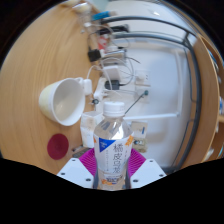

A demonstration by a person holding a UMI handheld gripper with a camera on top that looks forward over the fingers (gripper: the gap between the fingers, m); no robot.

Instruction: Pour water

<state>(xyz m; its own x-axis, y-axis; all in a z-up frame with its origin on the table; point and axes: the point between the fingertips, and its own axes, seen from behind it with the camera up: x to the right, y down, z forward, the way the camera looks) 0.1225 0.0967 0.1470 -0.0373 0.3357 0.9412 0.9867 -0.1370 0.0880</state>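
Note:
A clear plastic bottle [113,145] with a white cap and a white-and-orange label stands upright between my fingers. My gripper [113,166] is shut on the bottle, and both magenta pads [89,161] press its label from either side. Left of the bottle, a little beyond the fingers, a white cup [62,101] lies tipped with its mouth toward me on the wooden table [30,80]. The bottle's base is hidden below the fingers.
A dark red round coaster [58,146] lies on the table just left of my fingers. Beyond the bottle stands a white surface [160,90] with cables and small devices [112,70]. A small yellow packet [137,128] sits just right of the bottle.

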